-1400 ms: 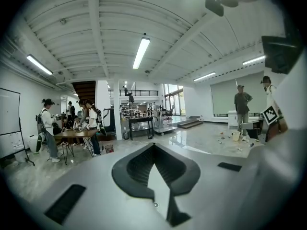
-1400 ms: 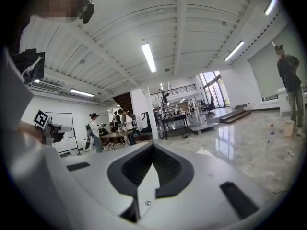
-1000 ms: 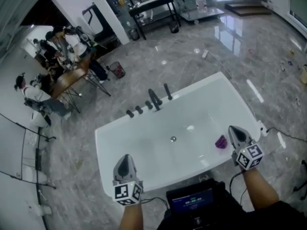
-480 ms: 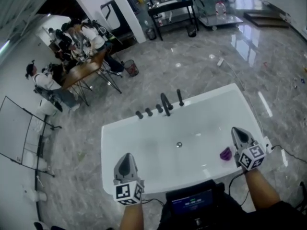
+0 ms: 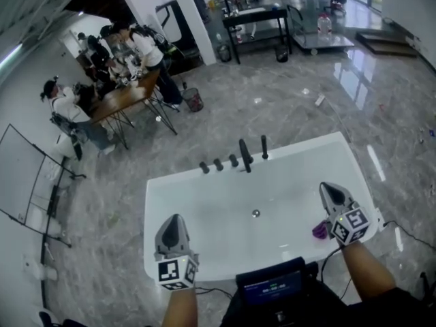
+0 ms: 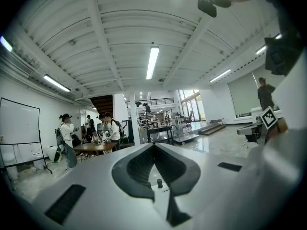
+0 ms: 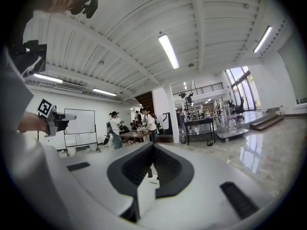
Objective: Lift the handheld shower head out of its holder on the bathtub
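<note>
Evidently still closing in, not yet reaching. Stepping up to the white bathtub (image 5: 163, 203), carrying the left gripper (image 5: 173, 218) over its near rim at seven o'clock and the right gripper (image 5: 329, 187) over its right end at four o'clock. Keeping both pairs of jaws pressed together on nothing (reading that off the two gripper views, dark pads meeting at the tip). Against a second ago, finding the tub sliding lower in the head view, taking in more of the room beyond it, and bringing the right gripper in over the tub's end, just beside a small purple object (image 5: 319, 231) lying inside. Leaving the handheld shower head (image 5: 264, 146) upright on the far rim at twelve o'clock, just right of the black spout (image 5: 245, 157) and three knobs (image 5: 218, 163), well apart from either gripper. Judging the approach as under way and the lift as not begun; needing the jaws spread before any grasp. Struggling to make out the holder itself, too small and dark against the rim. Failing to tell what the purple object is. Losing part of the near rim behind the black screen unit (image 5: 272, 288) at six o'clock.
</note>
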Available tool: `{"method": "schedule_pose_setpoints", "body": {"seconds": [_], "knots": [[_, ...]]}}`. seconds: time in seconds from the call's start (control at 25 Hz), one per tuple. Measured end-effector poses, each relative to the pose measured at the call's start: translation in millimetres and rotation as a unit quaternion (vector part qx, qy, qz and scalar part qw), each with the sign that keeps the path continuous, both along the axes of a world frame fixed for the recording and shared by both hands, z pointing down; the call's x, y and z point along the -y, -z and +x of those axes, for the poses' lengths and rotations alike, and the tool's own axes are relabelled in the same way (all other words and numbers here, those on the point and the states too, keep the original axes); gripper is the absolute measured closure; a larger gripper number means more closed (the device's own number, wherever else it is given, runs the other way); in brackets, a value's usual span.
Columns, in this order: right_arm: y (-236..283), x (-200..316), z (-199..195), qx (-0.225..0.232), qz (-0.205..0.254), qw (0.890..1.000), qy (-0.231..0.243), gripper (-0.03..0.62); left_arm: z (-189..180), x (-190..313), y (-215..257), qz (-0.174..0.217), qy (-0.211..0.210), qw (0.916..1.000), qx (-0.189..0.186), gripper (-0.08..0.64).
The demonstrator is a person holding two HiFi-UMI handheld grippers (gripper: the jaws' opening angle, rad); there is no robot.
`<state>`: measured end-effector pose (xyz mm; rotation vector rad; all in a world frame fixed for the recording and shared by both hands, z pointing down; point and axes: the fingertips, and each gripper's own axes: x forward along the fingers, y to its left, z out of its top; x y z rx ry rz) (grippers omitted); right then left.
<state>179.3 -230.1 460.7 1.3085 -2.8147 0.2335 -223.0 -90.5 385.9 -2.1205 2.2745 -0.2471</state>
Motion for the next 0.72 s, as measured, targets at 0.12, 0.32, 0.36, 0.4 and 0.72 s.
{"method": "schedule_pose_setpoints", "body": {"seconds": [0.12,0.32,0.36,0.4,0.72], "knots": [[8,2,-23,-0.008,0.011,1.0,0.0,0.589,-10,10,-3,-0.001,-0.013,0.9999,-0.005,0.552],[32,22,-47,-0.002,0.034,0.999,-0.003,0.589,-21,31,-8,-0.01,-0.033,0.9993,-0.011,0.552],[39,27,-50,0.002,0.041,0.999,-0.002,0.589,-24,35,-10,-0.011,-0.037,0.9992,-0.009,0.552],[47,33,-53,0.006,0.048,0.999,-0.002,0.589,-28,39,-10,-0.011,-0.04,0.9991,-0.008,0.552],[69,78,-78,0.003,0.064,0.998,-0.017,0.589,-33,80,-20,-0.005,-0.053,0.9984,-0.018,0.552]]}}
